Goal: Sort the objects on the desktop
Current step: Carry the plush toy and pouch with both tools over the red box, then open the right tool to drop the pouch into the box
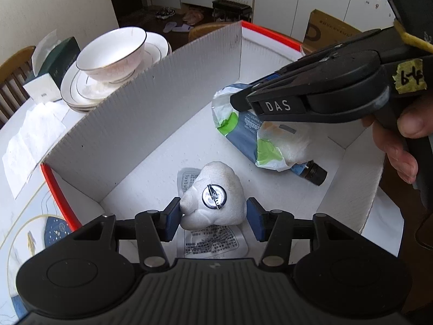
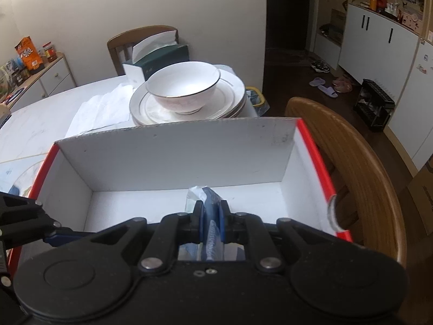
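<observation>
Plush toy (image 1: 213,196) clamped by downward-tilted left hand-held gripper (image 1: 213,216).

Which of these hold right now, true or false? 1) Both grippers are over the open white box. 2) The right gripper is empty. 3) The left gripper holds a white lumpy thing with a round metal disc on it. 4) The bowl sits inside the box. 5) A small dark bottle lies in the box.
1) True: the left gripper and right gripper are both over the white box.
2) False: it is shut on a blue and green packet.
3) True: the white lumpy thing sits between its pads.
4) False: the bowl stands on stacked plates behind the box.
5) True: the dark bottle pokes out from under the packet.
</observation>
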`<state>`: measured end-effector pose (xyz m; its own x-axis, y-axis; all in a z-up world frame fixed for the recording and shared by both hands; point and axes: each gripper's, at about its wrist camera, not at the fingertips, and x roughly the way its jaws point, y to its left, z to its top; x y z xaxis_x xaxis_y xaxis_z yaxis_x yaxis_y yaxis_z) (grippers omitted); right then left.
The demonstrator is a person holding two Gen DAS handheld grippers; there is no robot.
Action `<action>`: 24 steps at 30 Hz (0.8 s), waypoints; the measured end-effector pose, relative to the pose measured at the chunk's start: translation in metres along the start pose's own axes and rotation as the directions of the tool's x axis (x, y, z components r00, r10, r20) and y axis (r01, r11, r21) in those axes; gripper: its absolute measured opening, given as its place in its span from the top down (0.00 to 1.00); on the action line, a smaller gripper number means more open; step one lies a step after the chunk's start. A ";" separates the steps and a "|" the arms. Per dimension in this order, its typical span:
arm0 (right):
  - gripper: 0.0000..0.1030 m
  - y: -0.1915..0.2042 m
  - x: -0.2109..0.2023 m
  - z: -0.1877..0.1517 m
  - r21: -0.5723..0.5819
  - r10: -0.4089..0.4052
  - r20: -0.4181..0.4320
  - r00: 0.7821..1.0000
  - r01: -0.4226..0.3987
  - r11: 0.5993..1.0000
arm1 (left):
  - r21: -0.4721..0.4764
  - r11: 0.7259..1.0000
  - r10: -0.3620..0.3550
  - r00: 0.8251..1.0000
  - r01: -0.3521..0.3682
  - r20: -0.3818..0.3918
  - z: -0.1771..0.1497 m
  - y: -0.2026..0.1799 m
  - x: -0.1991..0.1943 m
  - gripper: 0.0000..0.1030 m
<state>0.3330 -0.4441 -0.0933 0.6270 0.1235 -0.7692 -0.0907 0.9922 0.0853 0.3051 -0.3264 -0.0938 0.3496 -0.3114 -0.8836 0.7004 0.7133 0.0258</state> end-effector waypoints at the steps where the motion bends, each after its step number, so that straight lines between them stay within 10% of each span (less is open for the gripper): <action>1: 0.90 0.001 0.000 0.000 -0.002 0.002 -0.001 1.000 -0.002 1.000 | -0.002 1.000 -0.002 1.000 0.002 -0.008 0.000 0.000 0.001 0.51; 24: 0.46 -0.008 -0.018 -0.009 0.048 0.064 0.000 0.998 -0.064 0.997 | -0.029 0.999 0.032 0.999 -0.032 0.026 -0.008 -0.003 -0.010 0.32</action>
<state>0.3151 -0.4543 -0.0859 0.6198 0.1868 -0.7622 -0.0932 0.9819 0.1649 0.2943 -0.3201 -0.0890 0.3885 -0.3046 -0.8696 0.6710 0.7404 0.0404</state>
